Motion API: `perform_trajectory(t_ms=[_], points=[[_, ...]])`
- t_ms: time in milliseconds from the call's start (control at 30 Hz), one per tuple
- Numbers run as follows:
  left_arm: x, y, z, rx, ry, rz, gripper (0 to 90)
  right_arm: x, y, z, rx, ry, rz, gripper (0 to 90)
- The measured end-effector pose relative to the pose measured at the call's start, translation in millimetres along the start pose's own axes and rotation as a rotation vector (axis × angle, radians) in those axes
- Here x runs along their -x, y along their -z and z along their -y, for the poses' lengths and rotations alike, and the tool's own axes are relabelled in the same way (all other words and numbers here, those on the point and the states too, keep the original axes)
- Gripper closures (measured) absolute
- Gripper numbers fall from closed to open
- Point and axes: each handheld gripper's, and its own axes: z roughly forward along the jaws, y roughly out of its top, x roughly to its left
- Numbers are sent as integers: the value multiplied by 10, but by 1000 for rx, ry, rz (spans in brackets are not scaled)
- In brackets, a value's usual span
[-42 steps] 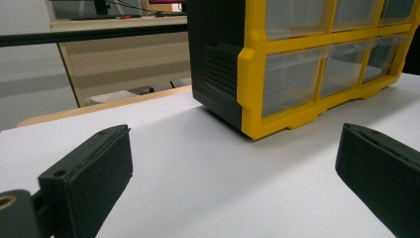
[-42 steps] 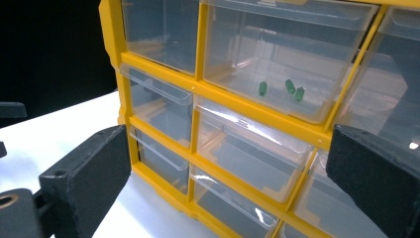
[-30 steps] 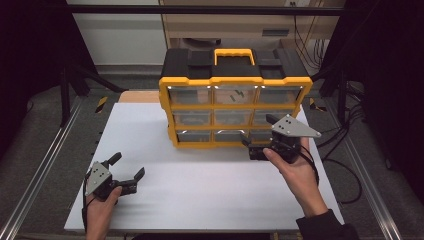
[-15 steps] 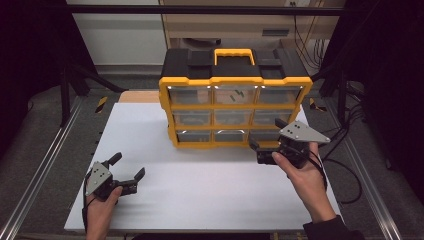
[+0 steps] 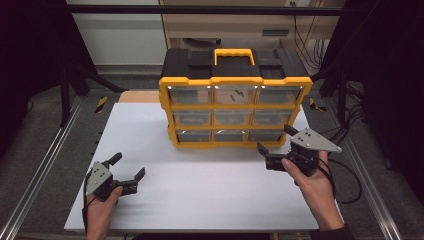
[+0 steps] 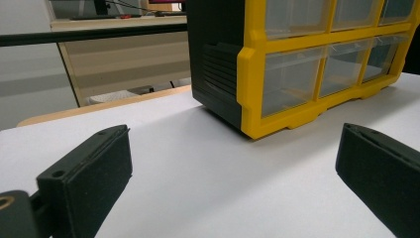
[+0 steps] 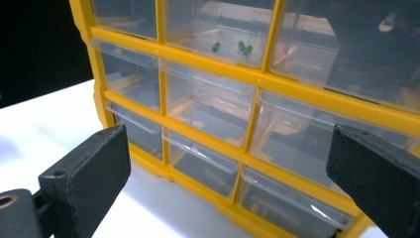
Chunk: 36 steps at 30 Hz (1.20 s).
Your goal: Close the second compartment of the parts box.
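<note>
A yellow and black drawer organizer [image 5: 235,102] with clear drawers and a yellow handle stands at the far middle of the white table [image 5: 210,200]. My right gripper [image 5: 275,139] hovers open just in front of its lower right corner, with nothing between the jaws. In the right gripper view the organizer [image 7: 247,99] faces my open gripper [image 7: 228,173], and small green parts [image 7: 240,47] lie in an upper drawer. My left gripper [image 5: 128,165] rests open near the table's front left. In the left gripper view the open gripper [image 6: 233,168] points at the organizer's left corner [image 6: 257,84].
Metal rails [image 5: 45,165] run along both sides of the table. Cables [image 5: 350,175] trail off the right edge. A wooden board [image 5: 140,96] lies behind the table's far left, and a beige cabinet [image 5: 235,25] stands beyond the organizer.
My right gripper has drawn back from the organizer's front, toward the person and slightly right, staying open. The left gripper has not moved.
</note>
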Motion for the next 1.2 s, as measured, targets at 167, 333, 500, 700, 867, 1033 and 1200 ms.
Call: perform_trajectory(t_ms=[167,333,500,700,867,1033,1200], points=[[-1,2,-1,1,0,-1,7,18,77,66,-5,2,7,38],[3,-1,0,-1,-2,1,7,46,151,126,-15,1,20,41],[5,0,0,-1,-2,1,7,82,207,201,-19,-15,32,43],[8,-1,-1,-1,-2,3,7,120,244,302,-22,-31,44,43],[9,0,0,-1,-2,3,7,152,266,384,-28,-36,52,44],[12,-2,0,-2,-2,4,7,178,282,454,-33,-48,61,45],[14,-1,0,-3,-5,4,6,197,289,520,-41,-53,63,45]])
